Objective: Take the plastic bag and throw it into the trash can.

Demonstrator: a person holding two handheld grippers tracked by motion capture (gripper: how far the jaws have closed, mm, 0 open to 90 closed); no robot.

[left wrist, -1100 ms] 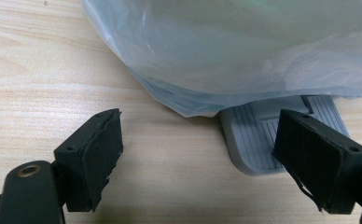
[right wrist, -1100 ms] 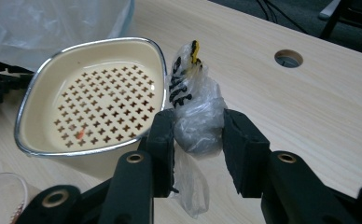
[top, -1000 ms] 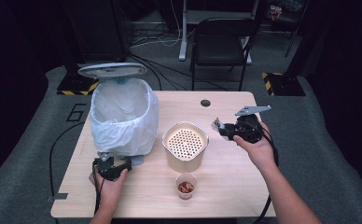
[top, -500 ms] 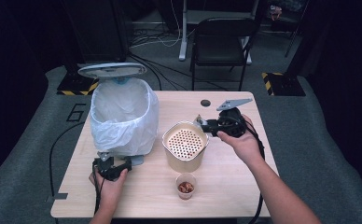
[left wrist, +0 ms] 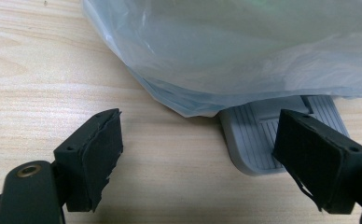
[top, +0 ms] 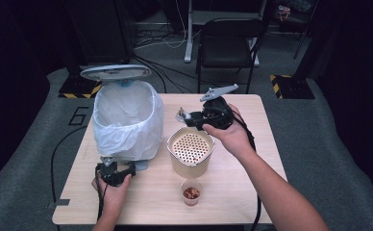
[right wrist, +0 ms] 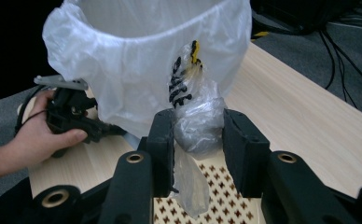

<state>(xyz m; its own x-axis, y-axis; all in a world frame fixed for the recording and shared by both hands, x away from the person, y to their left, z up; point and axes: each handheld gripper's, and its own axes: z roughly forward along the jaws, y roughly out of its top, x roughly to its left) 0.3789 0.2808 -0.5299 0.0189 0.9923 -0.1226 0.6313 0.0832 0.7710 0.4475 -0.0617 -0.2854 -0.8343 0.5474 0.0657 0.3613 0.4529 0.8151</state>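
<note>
A pedal bin (top: 127, 120) lined with a white bag (right wrist: 137, 60) stands at the table's left, its grey lid (top: 116, 72) raised. My left gripper (top: 122, 169) rests on the table at the bin's foot, open, with the grey ribbed pedal (left wrist: 258, 140) just ahead of its right jaw; my left gripper (left wrist: 198, 144) holds nothing. My right gripper (top: 187, 117) hovers over the back rim of a beige perforated container (top: 170, 144). Seen along its own jaws, my right gripper (right wrist: 198, 135) is shut on a crumpled clear plastic wrapper (right wrist: 198, 116) with black and yellow print, close to the bin's side.
A small clear cup (top: 191, 192) of reddish-brown bits stands near the table's front edge, below the beige container. A black chair (top: 228, 38) stands beyond the table. Cables trail from both grippers off the front edge.
My right gripper has moved left and upward with the wrapper, from the table's right side to above the beige container. The left gripper has stayed at the pedal.
</note>
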